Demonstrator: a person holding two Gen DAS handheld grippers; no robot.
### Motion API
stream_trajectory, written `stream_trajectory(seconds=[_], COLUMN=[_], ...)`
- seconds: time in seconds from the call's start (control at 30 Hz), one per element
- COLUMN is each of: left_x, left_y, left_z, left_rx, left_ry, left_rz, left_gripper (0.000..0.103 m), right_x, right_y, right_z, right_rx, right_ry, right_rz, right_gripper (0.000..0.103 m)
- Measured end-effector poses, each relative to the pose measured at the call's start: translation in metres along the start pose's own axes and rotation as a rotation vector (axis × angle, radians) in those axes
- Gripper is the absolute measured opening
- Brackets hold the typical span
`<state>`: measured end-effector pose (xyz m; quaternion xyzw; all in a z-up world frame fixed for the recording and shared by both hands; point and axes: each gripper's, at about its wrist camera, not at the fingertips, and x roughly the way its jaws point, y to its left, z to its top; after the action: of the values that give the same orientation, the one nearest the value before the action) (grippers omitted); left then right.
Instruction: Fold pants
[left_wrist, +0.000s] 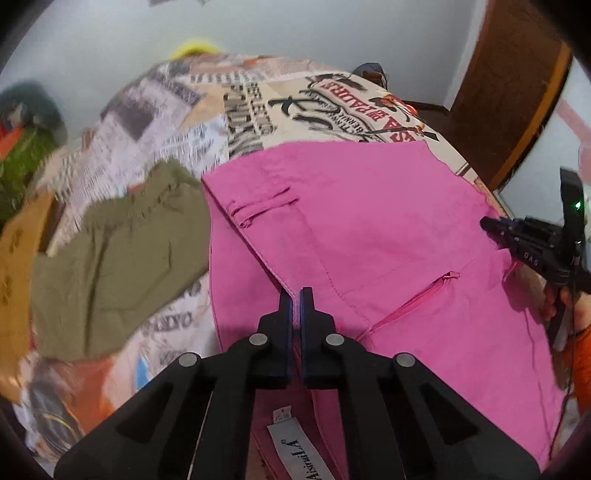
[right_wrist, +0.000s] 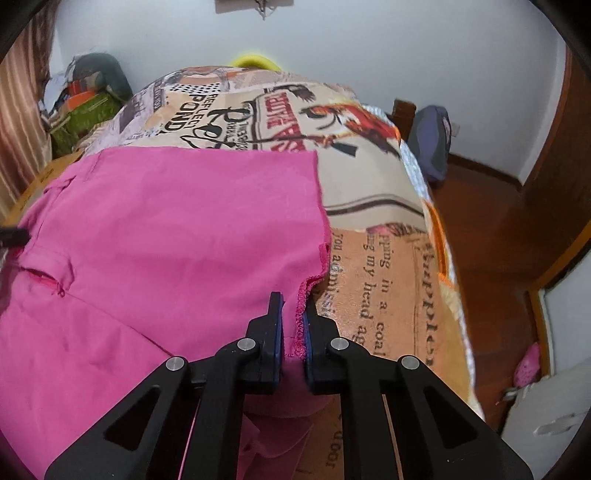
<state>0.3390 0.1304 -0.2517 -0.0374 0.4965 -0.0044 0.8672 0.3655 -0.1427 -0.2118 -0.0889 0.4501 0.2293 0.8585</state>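
Currently we are logging one pair of pink pants (left_wrist: 369, 229), lying on a bed cover (right_wrist: 373, 266) printed with lettering and a rooster, already doubled so that one layer is lying over another. We are pinching the left gripper (left_wrist: 296, 295) tight on a fold of the pink cloth near the waist; a white brand label (left_wrist: 291, 454) is showing just below its fingers. We are clamping the right gripper (right_wrist: 293, 306) on the stitched hem edge of the same garment, with cloth bunching between the pads. Also noted: an olive garment (left_wrist: 118, 266) and a mustard-brown garment (left_wrist: 14, 266) are lying left of the pants, apparently folded, though blur is limiting that reading. By our judgement, we are partway through: a first fold looks done, both held edges are waiting to be carried across, and a final smoothing is remaining. Whether further folds are needed we cannot tell.
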Motion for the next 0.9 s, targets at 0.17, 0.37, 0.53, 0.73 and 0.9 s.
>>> stream_trajectory(seconds=[0.17, 0.37, 0.53, 0.73, 0.9], left_x=[0.000, -0.025, -0.035, -0.015, 0.022], left_y=[0.000, 0.012, 0.033, 0.054, 0.065], left_z=[0.001, 0.012, 0.039, 0.069, 0.079], left_rx=[0.004, -0.009, -0.045, -0.066, -0.068], left_ry=[0.009, -0.039, -0.087, -0.093, -0.065], left_rz=[-0.004, -0.002, 0.015, 0.019, 0.037], left_gripper=[0.005, 0.034, 0.043, 0.044, 0.044], right_x=[-0.009, -0.041, -0.054, -0.036, 0.005], right_y=[0.003, 0.003, 0.004, 0.006, -0.002], right_z=[0.002, 0.012, 0.039, 0.070, 0.090], right_rx=[-0.001, 0.000, 0.000, -0.009, 0.004], right_ry=[0.038, -0.036, -0.111, -0.135, -0.101], right_rz=[0.005, 0.018, 0.024, 0.024, 0.017], right_gripper=[0.016, 0.043, 0.049, 0.050, 0.050])
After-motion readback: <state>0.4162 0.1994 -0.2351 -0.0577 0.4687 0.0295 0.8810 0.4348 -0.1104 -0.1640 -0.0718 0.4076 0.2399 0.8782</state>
